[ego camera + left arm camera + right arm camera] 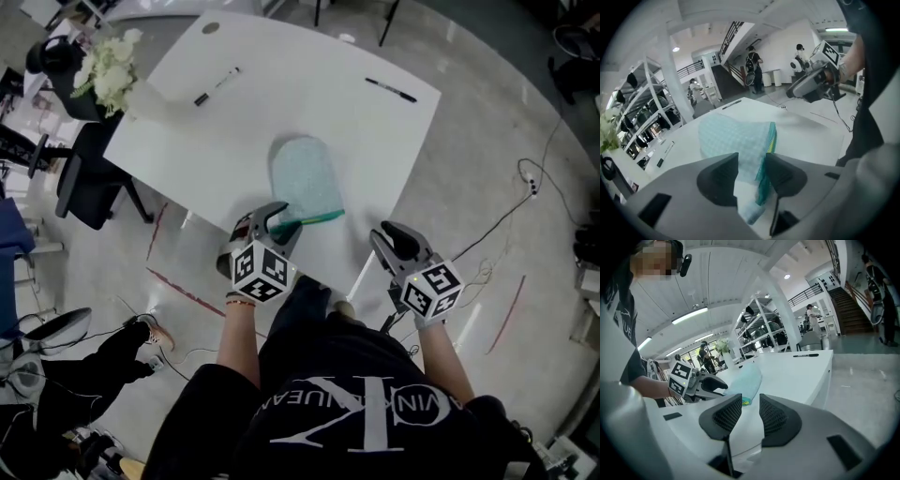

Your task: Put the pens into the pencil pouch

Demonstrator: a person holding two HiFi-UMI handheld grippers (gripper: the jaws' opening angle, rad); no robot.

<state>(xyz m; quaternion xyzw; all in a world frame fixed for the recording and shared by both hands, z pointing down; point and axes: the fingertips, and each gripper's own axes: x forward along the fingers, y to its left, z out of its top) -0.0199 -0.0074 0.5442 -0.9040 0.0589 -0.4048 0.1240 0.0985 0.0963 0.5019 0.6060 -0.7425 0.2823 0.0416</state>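
Note:
A light teal pencil pouch [306, 176] with a green zip edge lies near the front of the white table [281, 103]. One black-and-white pen [217, 85] rests at the far left, a black pen [391, 89] at the far right. My left gripper [278, 223] is at the pouch's near end. In the left gripper view its jaws [752, 161] stand wide, with the pouch's [736, 138] zip corner between them. My right gripper [389, 234] hovers off the table's front edge. In the right gripper view it [751, 404] is open with nothing between its fingers.
A vase of white flowers [111, 70] stands at the table's left corner, above a black chair [89, 173]. A round grommet [210, 27] sits at the table's back. Cables [525, 178] trail on the floor to the right.

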